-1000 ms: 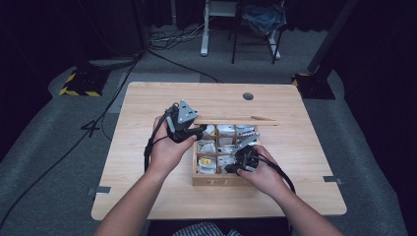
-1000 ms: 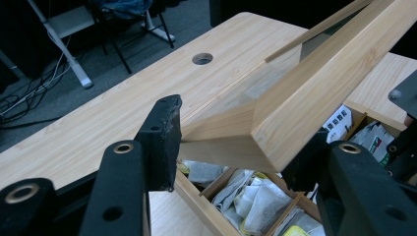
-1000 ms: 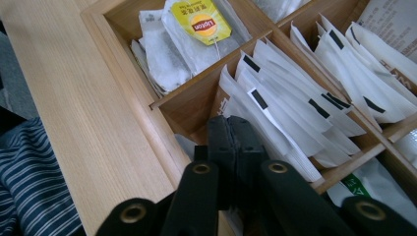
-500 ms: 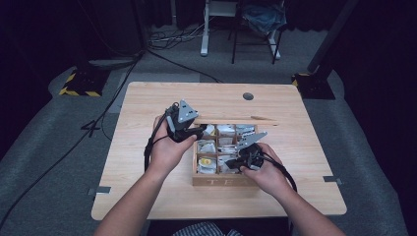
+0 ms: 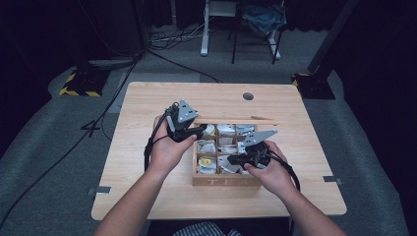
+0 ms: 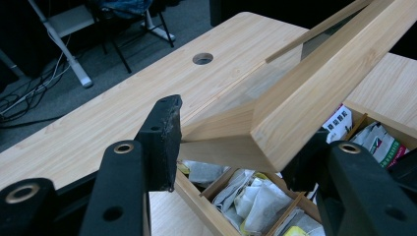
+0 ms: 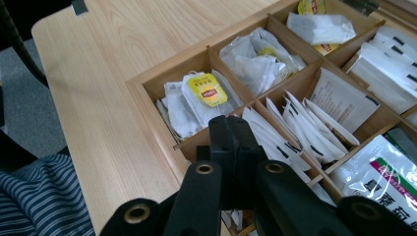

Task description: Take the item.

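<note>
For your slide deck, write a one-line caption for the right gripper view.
Shut right gripper poised over a wooden tea box, beside a compartment with a yellow-tagged tea bag.

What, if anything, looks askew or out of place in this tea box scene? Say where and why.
Inside the wooden tea box, the loose tea bags lie crumpled and heaped, while the paper sachets beside them stand filed in rows. The lid is only propped open between the left gripper jaws.

"TEA" stood on the box (image 5: 226,180) front wall. A yellow tag (image 7: 208,90) read "Lipton". Chinese characters on a white packet (image 7: 381,169), not legible.
</note>
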